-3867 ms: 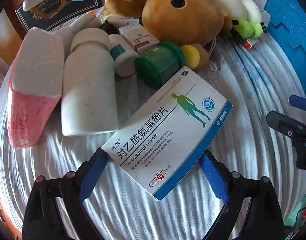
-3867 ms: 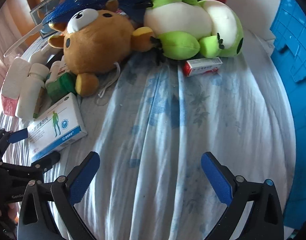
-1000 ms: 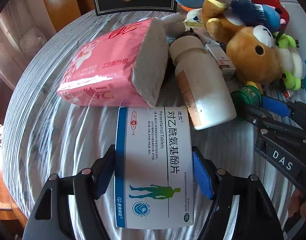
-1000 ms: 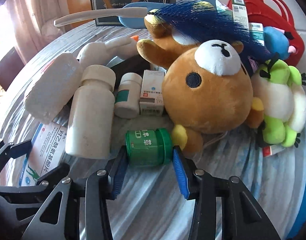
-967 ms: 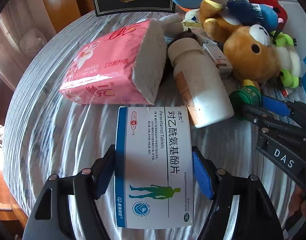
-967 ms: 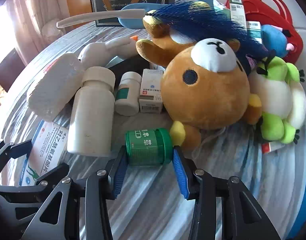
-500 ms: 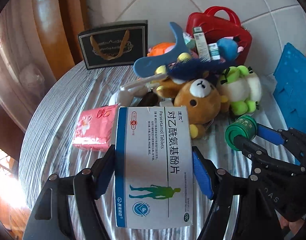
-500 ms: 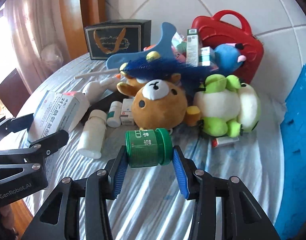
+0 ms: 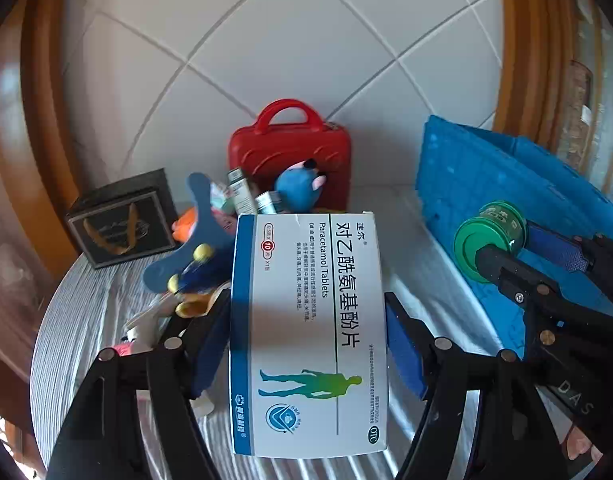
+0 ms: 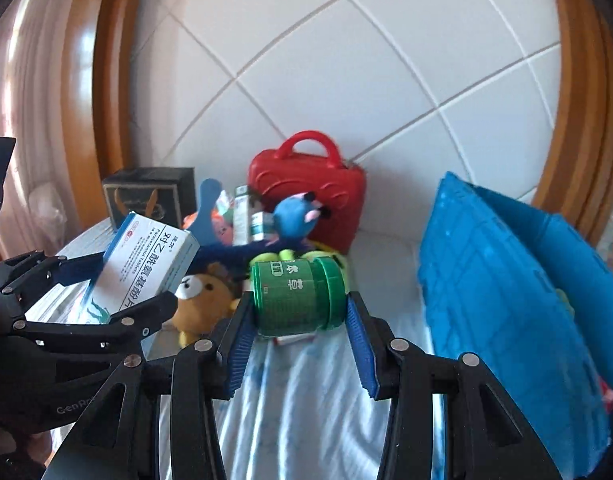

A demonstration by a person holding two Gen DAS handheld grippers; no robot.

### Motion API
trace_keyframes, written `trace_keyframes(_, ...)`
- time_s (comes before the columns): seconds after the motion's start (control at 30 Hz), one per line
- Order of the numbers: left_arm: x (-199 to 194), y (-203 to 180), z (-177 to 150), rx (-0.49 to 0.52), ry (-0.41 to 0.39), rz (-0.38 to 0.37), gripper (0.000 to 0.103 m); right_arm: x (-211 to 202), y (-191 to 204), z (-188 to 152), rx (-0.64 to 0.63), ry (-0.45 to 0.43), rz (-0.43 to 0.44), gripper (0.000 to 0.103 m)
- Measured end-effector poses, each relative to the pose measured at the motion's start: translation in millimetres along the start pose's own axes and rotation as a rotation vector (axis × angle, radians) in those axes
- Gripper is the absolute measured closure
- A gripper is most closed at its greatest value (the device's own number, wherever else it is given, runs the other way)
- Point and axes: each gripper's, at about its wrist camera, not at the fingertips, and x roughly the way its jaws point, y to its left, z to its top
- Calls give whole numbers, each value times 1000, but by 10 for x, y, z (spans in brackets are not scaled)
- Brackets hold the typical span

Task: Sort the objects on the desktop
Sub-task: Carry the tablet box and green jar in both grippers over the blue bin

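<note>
My left gripper (image 9: pixel 306 320) is shut on a white and blue paracetamol tablet box (image 9: pixel 306 332), held flat and high above the table. The same box (image 10: pixel 146 268) shows at the left of the right wrist view. My right gripper (image 10: pixel 298 308) is shut on a green screw-cap jar (image 10: pixel 296 298) lying sideways between its blue pads. That jar (image 9: pixel 490 248) also appears at the right of the left wrist view, in front of the blue crate (image 9: pixel 506 200). Both grippers hang well above the striped tablecloth (image 9: pixel 86 320).
A red case (image 9: pixel 290 156) stands open against the tiled wall, with small boxes and a blue plush (image 9: pixel 300 190) in front of it. A black gift bag (image 9: pixel 122 224) sits at the back left. A brown bear plush (image 10: pixel 202 304) and other toys lie below. The blue crate (image 10: pixel 506 280) fills the right side.
Both grippers have risen off the table with the tablet box and the green jar. The view has tipped up, so the wall, the red case and the blue crate now show.
</note>
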Motion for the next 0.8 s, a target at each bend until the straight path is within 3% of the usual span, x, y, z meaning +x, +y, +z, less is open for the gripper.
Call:
trace_keyframes(0.27, -233, -1222, 308, 171, -112, -167, 32, -814, -1118, -123, 120, -100, -259, 59)
trace_keyframes(0.47, -337, -2169, 408, 265, -170, -274, 32, -1210, -1967, -395, 212, -116, -402, 59)
trace_keyframes(0.6, -282, -2786, 484, 306, -150, -351, 32, -1283, -2495, -554, 253, -91, -452, 59)
trace_keyframes(0.8, -105, -3447, 547, 366, -97, -379, 32, -1202, -3038, -703, 297, -47, -461, 59)
